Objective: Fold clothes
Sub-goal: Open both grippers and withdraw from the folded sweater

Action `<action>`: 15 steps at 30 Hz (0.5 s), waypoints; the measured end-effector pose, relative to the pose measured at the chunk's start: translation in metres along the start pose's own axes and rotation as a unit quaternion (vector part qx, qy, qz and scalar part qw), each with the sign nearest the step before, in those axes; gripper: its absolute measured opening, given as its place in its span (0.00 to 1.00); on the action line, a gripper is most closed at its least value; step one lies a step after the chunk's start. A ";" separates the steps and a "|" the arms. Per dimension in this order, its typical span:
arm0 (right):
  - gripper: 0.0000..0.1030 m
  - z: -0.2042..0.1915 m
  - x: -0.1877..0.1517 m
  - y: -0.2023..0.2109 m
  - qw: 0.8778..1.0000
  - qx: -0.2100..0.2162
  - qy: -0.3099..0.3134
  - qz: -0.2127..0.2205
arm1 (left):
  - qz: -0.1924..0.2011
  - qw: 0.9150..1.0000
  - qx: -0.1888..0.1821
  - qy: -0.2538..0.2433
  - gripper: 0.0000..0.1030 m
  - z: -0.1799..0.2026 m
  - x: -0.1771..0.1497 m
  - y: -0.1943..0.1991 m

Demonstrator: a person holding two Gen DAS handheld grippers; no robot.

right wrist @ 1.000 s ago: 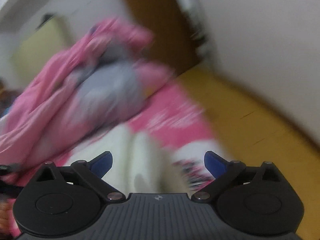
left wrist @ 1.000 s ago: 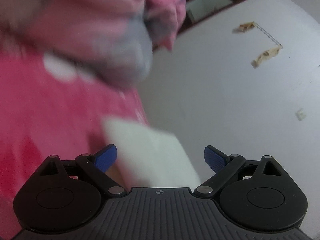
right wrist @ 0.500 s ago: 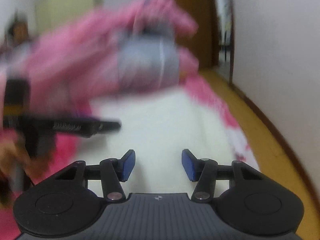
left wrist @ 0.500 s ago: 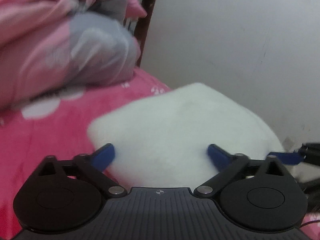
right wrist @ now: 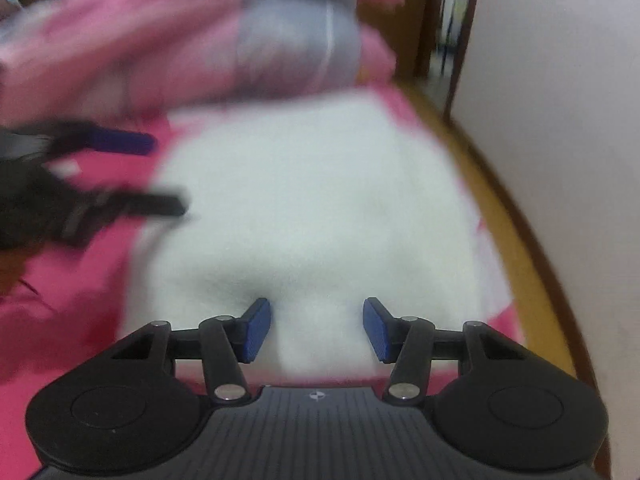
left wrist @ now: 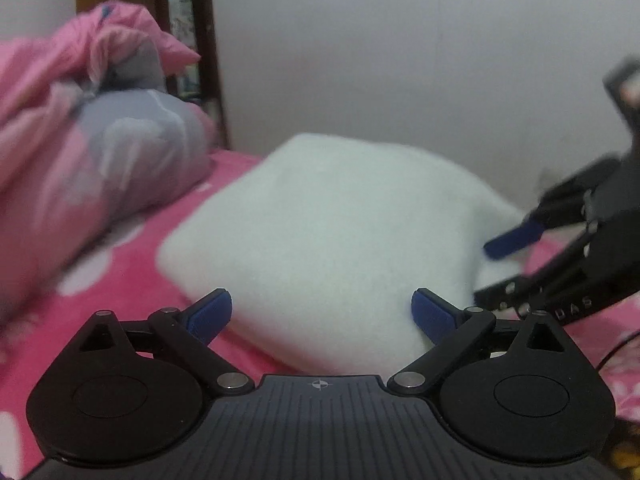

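White garment [right wrist: 312, 208], folded, on pink bed [left wrist: 100, 304]. Left gripper [left wrist: 322, 314] wide; right gripper [right wrist: 316, 330] opening, astride near edge. Next: pinch, fold.

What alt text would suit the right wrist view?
The right claw, jaws opening, straddles the near edge of a folded white garment lying on a pink bedspread. The left claw reaches in, blurred, from the left, with a pink and grey bundle behind.
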State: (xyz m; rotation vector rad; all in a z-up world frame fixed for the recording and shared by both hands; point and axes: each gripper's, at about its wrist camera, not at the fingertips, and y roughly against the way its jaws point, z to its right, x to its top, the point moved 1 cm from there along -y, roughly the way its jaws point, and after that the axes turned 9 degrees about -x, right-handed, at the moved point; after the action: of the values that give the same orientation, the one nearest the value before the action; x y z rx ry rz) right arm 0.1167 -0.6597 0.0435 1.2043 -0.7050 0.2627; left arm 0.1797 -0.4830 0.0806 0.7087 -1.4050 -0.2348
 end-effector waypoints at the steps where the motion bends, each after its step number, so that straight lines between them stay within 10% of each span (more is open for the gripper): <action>1: 0.56 -0.003 0.003 0.000 1.000 -0.007 -0.001 -0.006 | -0.009 1.000 0.011 0.009 0.95 -0.002 0.008 0.010; 9: 0.75 -0.031 -0.024 0.169 0.992 -0.057 0.012 0.108 | 0.036 0.997 0.064 -0.006 0.98 -0.011 0.048 0.184; 12: 0.98 -0.050 -0.054 0.248 0.982 -0.037 -0.017 0.184 | 0.043 0.998 0.036 -0.006 1.00 -0.004 0.042 0.272; 15: 1.00 -0.072 -0.080 0.305 0.967 -0.006 -0.048 0.250 | 0.038 0.999 0.005 0.014 1.00 0.006 0.020 0.336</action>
State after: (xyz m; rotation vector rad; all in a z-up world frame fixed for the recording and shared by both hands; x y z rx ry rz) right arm -0.0834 -0.4696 0.2127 1.0167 -1.0908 0.6204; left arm 0.0924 -0.2350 0.2912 0.6626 -1.4044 -0.1589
